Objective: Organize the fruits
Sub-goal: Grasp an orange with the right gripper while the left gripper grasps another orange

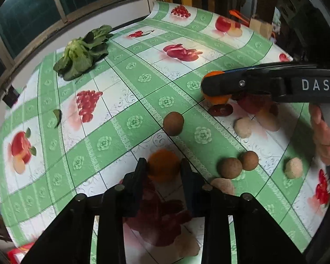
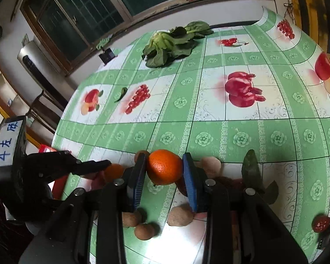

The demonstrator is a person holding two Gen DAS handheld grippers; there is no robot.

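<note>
My right claw grips an orange; my left claw clamps another orange. Green-checked tabletop, leafy greens at twelve o'clock.

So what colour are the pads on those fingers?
Blue pads, clearest in the right wrist view, gripping the orange.

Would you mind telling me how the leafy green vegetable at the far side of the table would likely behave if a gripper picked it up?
The leafy green vegetable would probably flop, since its broad leaves splay loosely from a pale stem base. It looks light, and the thin leaves might tear or bruise under the fingers.
</note>
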